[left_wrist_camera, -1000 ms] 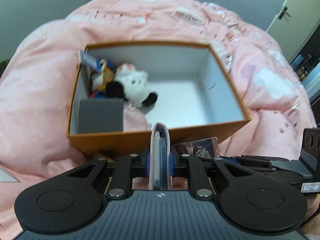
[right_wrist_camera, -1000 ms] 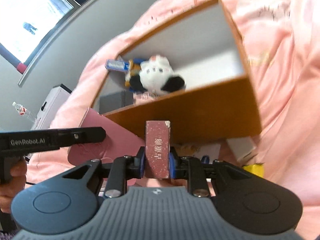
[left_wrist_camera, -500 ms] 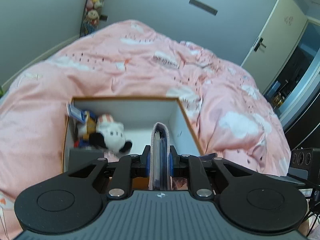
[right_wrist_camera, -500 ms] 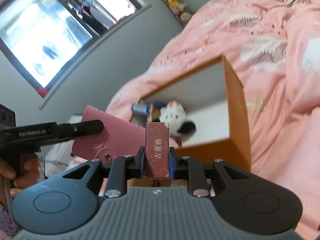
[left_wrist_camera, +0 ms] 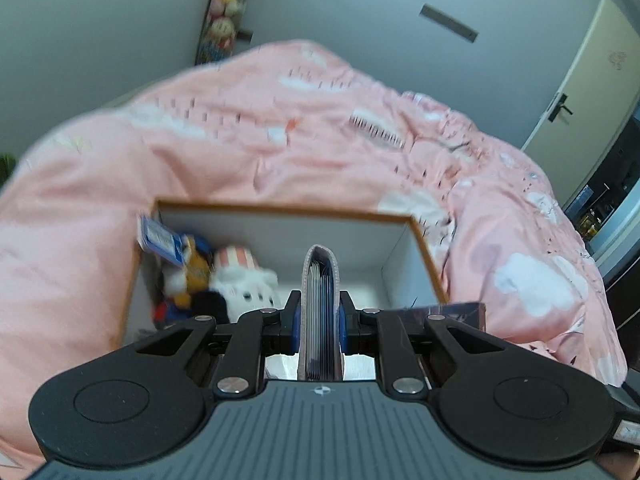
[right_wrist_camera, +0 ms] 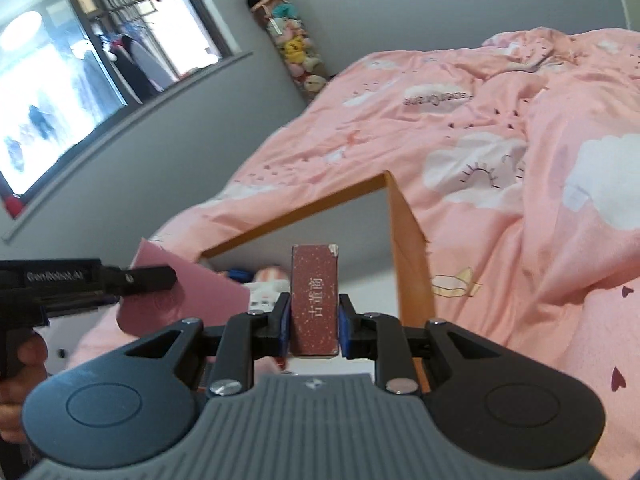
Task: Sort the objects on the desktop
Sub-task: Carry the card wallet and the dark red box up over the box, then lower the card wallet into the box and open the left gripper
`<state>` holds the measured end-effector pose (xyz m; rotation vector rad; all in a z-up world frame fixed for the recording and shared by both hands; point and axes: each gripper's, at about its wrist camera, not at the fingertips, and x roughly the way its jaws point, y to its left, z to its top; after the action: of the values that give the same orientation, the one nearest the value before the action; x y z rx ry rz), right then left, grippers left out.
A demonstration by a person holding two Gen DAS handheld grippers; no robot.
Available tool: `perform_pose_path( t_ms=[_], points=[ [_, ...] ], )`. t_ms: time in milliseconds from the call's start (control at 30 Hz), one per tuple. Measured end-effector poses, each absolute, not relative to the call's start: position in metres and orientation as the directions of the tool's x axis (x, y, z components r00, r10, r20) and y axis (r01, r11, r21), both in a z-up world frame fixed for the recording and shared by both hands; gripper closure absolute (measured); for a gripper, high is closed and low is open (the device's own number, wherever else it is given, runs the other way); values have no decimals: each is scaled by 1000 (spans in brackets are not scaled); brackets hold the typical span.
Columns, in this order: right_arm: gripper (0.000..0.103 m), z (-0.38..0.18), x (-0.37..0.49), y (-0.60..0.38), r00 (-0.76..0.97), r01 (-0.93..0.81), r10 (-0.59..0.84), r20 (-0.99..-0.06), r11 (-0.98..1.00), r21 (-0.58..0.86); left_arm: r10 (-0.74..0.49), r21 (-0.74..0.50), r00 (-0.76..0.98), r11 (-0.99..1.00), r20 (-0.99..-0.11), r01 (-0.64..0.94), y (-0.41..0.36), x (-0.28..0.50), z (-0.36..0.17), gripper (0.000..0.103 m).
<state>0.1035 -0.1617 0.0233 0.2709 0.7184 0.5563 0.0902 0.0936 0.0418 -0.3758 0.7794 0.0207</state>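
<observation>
An open orange box (left_wrist_camera: 280, 210) with a white inside sits on the pink bedding. In its left part lie a white plush toy (left_wrist_camera: 244, 280), a smaller plush and a blue packet (left_wrist_camera: 158, 238). My left gripper (left_wrist_camera: 319, 322) is shut on a pink card holder (left_wrist_camera: 319, 300), held edge-on over the box's near side. My right gripper (right_wrist_camera: 314, 322) is shut on a dark red box with printed characters (right_wrist_camera: 315, 300), in front of the orange box (right_wrist_camera: 408, 248). The right wrist view also shows the left gripper (right_wrist_camera: 148, 280) with the pink card holder (right_wrist_camera: 188, 300) at the left.
A pink quilt (left_wrist_camera: 280, 140) with cloud prints covers the bed around the box. Behind it stand a grey wall, a hanging column of plush toys (right_wrist_camera: 288, 44), a window (right_wrist_camera: 60, 80) and a door (left_wrist_camera: 588, 92). A person's hand (right_wrist_camera: 20, 364) grips the left tool's handle.
Both grippers have tilted upward, so more of the wall and bed shows and the box sits lower in each view. The left gripper with the card holder has moved over the box's near edge.
</observation>
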Motion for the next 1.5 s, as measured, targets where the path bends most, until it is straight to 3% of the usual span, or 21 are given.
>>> perform_pose_path(
  t_ms=[267,467,767,900,1033,1133,1300,1500],
  points=[
    [79,2,114,-148,613,-382,528,-588,850,364,-283,-497,654,852,-702,-164,97,105,-8,84],
    [79,-4,124,-155,594,-366,534,-601,845,390,-343,-555,610,808,-714,-195,103,111,-28,84],
    [78,-2,133,-153,561,-375,565,-605,825,423,-317,-515,546,817,-776,-258,111,120,-52,84],
    [78,-1,136,-148,551,-383,566,-613,824,417,-338,-537,547,805,-766,-253,113,121,-55,84],
    [78,-2,137,-145,538,-388,574,-618,819,423,-441,-639,544,727,-714,-251,116,122,-67,84],
    [78,-1,137,-142,536,-394,567,-625,823,408,-431,-630,548,737,-717,-246,114,125,-67,84],
    [78,1,138,-139,521,-414,565,-640,823,389,-328,-508,497,813,-803,-285,112,129,-66,69],
    [78,5,139,-137,494,-420,573,-654,816,398,-253,-416,472,865,-845,-281,106,126,-57,65]
  ],
)
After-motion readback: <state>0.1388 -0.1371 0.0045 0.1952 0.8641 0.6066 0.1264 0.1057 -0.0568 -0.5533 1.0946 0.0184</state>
